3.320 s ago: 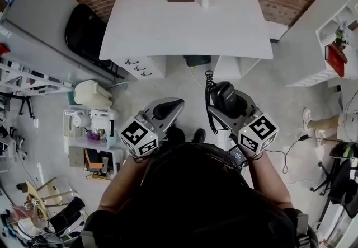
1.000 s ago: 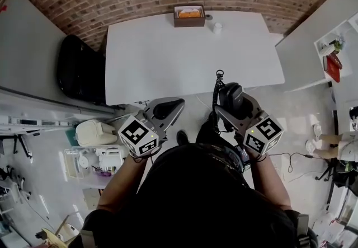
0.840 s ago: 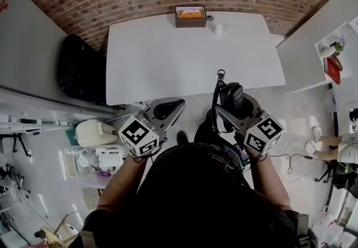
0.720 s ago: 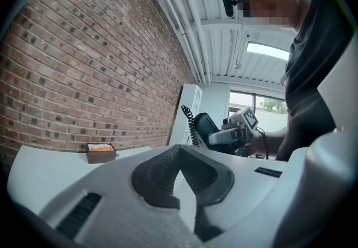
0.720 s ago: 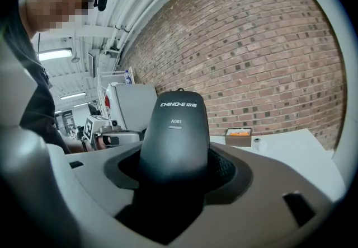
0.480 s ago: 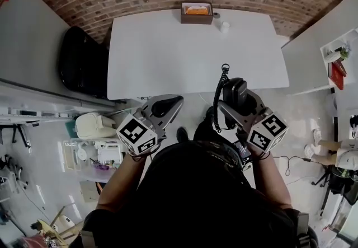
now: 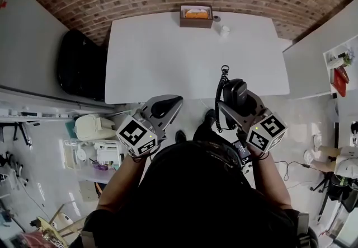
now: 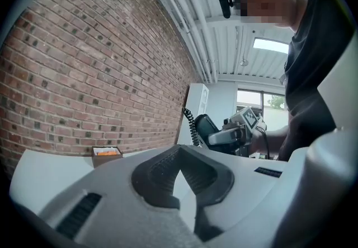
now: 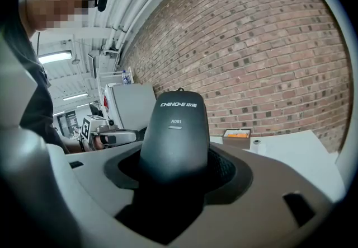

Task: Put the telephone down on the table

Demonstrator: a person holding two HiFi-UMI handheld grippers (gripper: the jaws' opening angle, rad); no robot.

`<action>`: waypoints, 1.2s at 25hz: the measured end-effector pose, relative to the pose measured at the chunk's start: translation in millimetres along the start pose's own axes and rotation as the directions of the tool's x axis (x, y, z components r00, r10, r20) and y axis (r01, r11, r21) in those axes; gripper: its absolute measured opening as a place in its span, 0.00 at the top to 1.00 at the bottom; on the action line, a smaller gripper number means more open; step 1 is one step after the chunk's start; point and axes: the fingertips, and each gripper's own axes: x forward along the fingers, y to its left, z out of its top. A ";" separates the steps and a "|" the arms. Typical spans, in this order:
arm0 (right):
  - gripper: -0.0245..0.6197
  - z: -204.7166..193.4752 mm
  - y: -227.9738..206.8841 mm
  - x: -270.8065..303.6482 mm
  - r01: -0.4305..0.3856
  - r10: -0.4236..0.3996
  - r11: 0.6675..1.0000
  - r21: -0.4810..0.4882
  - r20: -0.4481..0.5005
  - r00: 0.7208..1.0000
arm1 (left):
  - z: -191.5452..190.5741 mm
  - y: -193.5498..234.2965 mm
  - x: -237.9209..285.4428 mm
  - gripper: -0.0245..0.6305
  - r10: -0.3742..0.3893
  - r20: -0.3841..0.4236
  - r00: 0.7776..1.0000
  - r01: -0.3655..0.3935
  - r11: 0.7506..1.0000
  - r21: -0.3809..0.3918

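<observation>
A black telephone handset [image 7: 234, 96] [image 9: 174, 135] with a coiled cord [image 7: 220, 96] stands between the jaws of my right gripper [image 7: 237, 100] [image 9: 174, 171], which is shut on it. It hangs just over the front edge of the white table [image 7: 168, 56]. My left gripper [image 7: 162, 108] [image 8: 180, 177] is held level at the left, short of the table edge, its jaws shut with nothing between them. In the left gripper view the handset [image 8: 206, 129] shows to the right.
A brown box [image 7: 196, 16] with orange contents and a small white roll [image 7: 225, 31] sit at the table's far edge by the brick wall. A black chair [image 7: 78, 68] stands left of the table. A white cabinet [image 7: 321, 62] stands at the right.
I have stepped toward the table: it now lies closer under both grippers. The handset stays held in the right gripper; the left stays shut.
</observation>
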 end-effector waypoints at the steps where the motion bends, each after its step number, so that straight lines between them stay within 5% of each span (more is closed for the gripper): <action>1: 0.52 1.3 -7.0 -0.4 -0.002 0.002 1.000 0.001 -0.001 1.000 | 2.1 0.7 6.6 0.95 0.003 -0.001 1.000 -0.003 1.000 0.013; 20: 0.52 54.5 -176.2 -13.3 -0.096 0.096 0.995 -0.025 0.017 0.995 | 18.9 33.2 178.4 0.95 0.084 -0.015 0.996 -0.084 0.996 0.027; 30: 0.52 69.6 -218.7 -28.5 -0.080 0.081 0.996 -0.034 0.041 0.996 | 21.5 44.1 220.5 0.95 0.087 -0.021 0.996 -0.087 0.996 0.005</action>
